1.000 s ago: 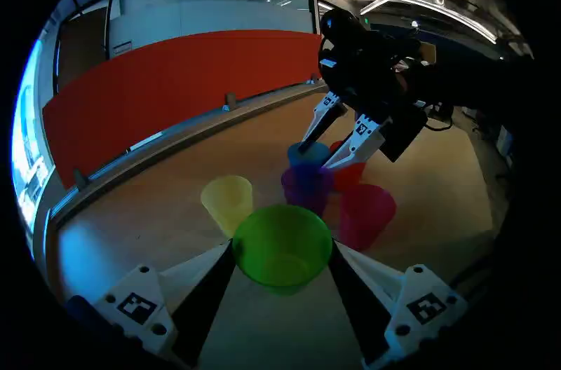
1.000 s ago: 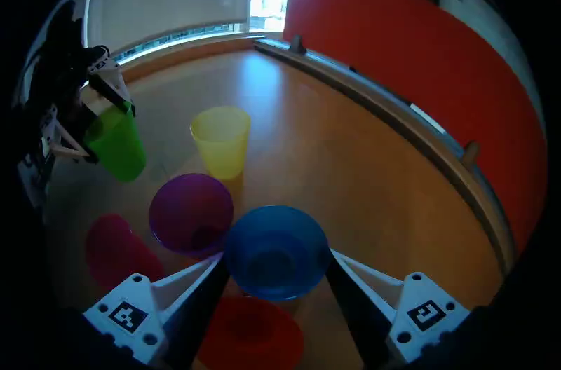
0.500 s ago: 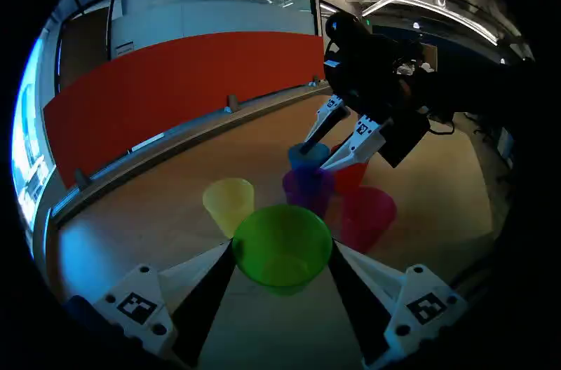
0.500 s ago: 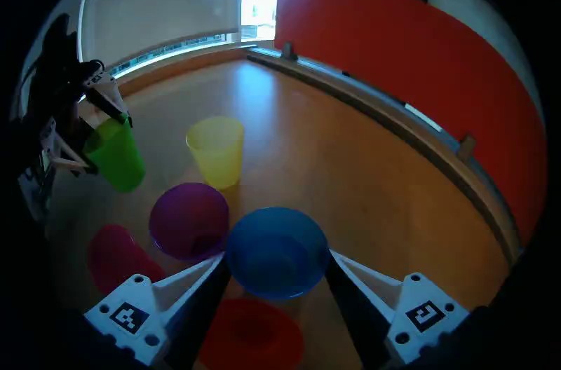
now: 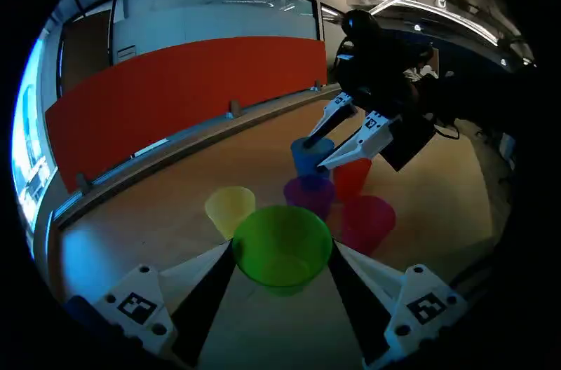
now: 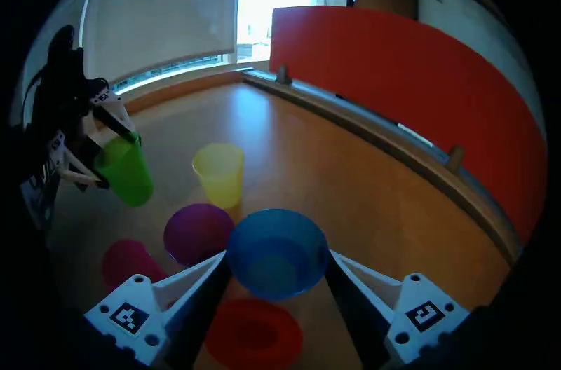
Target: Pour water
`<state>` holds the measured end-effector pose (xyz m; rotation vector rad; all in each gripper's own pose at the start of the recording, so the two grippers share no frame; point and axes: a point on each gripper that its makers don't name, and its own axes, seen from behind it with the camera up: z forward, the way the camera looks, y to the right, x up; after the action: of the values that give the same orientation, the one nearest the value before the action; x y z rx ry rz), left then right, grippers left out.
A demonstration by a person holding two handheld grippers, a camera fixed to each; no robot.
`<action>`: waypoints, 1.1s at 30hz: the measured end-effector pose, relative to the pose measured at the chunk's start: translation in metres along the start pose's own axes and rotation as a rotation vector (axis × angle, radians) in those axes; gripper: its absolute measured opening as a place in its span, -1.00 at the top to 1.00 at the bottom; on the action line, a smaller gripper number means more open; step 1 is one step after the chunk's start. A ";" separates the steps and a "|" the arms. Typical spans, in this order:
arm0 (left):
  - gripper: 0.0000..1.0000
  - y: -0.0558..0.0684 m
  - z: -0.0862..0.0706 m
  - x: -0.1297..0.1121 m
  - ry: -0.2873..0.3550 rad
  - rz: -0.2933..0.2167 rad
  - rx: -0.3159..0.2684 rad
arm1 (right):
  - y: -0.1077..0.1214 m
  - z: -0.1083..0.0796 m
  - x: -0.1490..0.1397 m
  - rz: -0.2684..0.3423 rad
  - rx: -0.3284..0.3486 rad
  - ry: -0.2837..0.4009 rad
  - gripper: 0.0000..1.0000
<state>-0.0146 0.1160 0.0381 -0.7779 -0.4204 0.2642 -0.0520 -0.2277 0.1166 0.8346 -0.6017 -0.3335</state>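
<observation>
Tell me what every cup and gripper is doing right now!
Left gripper: shut on the green cup.
Right gripper: shut on the blue cup.
Green cup: held mouth up.
Blue cup: held up off the table.
Yellow cup: upright on the table.
Purple cup: upright on the table.
Pink cup: upright on the table.
Red cup: upright on the table.

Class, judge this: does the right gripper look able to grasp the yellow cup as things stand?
Probably not: the right gripper is shut on the blue cup, so nothing is free to grasp. The way to the yellow cup itself looks open.
</observation>
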 end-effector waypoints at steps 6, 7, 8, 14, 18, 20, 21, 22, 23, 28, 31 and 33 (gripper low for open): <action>-0.76 -0.001 -0.003 0.010 0.022 -0.006 0.009 | 0.000 -0.016 0.014 0.015 -0.013 0.059 -0.83; -0.76 0.000 -0.003 0.012 0.026 -0.008 0.010 | 0.000 -0.019 0.017 0.016 -0.016 0.068 -0.83; -0.76 0.000 -0.004 0.014 0.031 -0.010 0.010 | 0.000 -0.022 0.020 0.018 -0.019 0.078 -0.83; -0.76 0.003 -0.006 0.030 0.067 -0.015 0.015 | -0.002 -0.039 0.036 0.023 -0.033 0.140 -0.83; -0.76 0.006 -0.009 0.039 0.089 -0.021 0.017 | -0.005 -0.051 0.045 0.029 -0.039 0.177 -0.82; -0.76 0.007 -0.010 0.044 0.101 -0.023 0.020 | -0.006 -0.058 0.049 0.030 -0.043 0.194 -0.83; -0.76 0.007 -0.011 0.046 0.106 -0.025 0.020 | -0.006 -0.061 0.050 0.030 -0.046 0.200 -0.83; -0.76 0.008 -0.012 0.048 0.111 -0.026 0.021 | -0.006 -0.063 0.051 0.030 -0.048 0.205 -0.83; -0.76 0.008 -0.013 0.050 0.116 -0.028 0.022 | -0.006 -0.067 0.053 0.031 -0.051 0.211 -0.83; -0.76 0.011 -0.018 0.060 0.144 -0.030 0.025 | -0.008 -0.081 0.057 0.030 -0.063 0.237 -0.83; -0.76 0.013 -0.021 0.066 0.160 -0.030 0.027 | -0.010 -0.088 0.058 0.029 -0.066 0.250 -0.83; -0.76 0.015 -0.023 0.069 0.170 -0.029 0.027 | -0.012 -0.093 0.059 0.026 -0.067 0.258 -0.83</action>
<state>0.0559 0.1386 0.0313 -0.7605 -0.2672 0.1745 0.0509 -0.2101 0.0804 0.7890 -0.3586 -0.2163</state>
